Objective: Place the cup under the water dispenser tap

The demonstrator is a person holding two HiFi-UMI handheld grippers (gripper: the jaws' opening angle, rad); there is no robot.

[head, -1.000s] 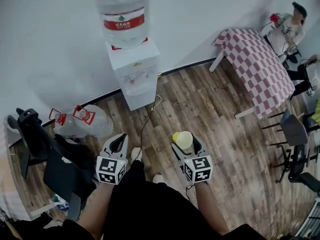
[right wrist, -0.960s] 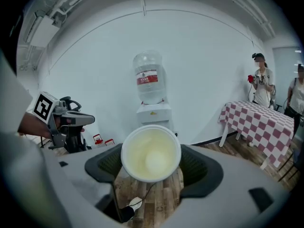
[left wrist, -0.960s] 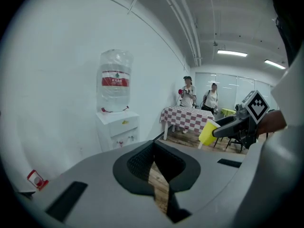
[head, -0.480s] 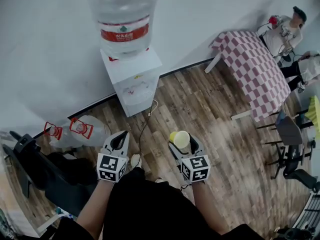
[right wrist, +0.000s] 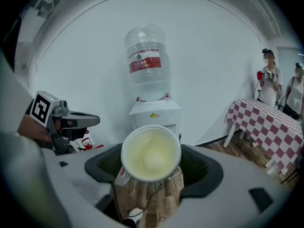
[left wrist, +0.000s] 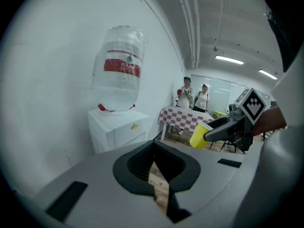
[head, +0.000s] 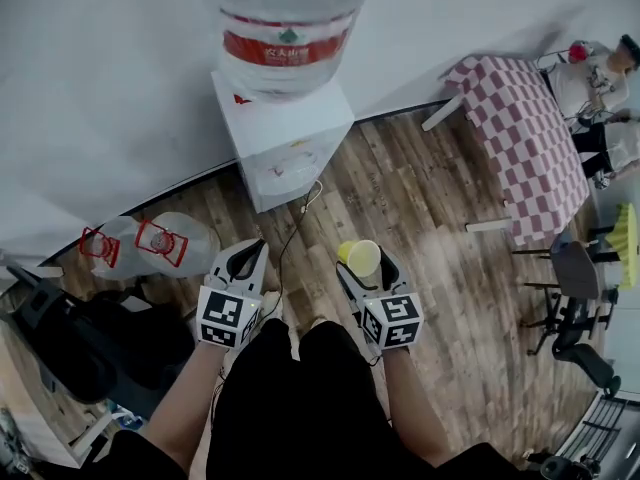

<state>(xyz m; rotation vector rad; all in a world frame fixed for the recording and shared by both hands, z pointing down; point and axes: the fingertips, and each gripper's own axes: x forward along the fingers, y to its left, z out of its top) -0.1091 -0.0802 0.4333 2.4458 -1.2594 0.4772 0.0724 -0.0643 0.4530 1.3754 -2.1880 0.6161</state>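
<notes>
The white water dispenser (head: 285,138) stands against the wall with a large clear bottle (head: 290,18) on top; it also shows in the right gripper view (right wrist: 155,115) and the left gripper view (left wrist: 118,129). My right gripper (head: 364,270) is shut on a yellow cup (head: 361,258), held on its side with its mouth facing the camera (right wrist: 151,153), short of the dispenser. My left gripper (head: 249,253) is beside it, shut and holding nothing (left wrist: 154,172). The cup (left wrist: 199,135) also shows from the left.
Two spare water bottles with red handles (head: 165,243) lie on the wood floor at left, near a black chair (head: 60,338). A cable (head: 300,218) runs from the dispenser. A checkered table (head: 520,138), people (head: 600,68) and chairs (head: 570,268) are at right.
The dispenser and its bottle have grown larger and shifted right in the head view as I came closer. Both grippers keep the same pose, with the cup still held.
</notes>
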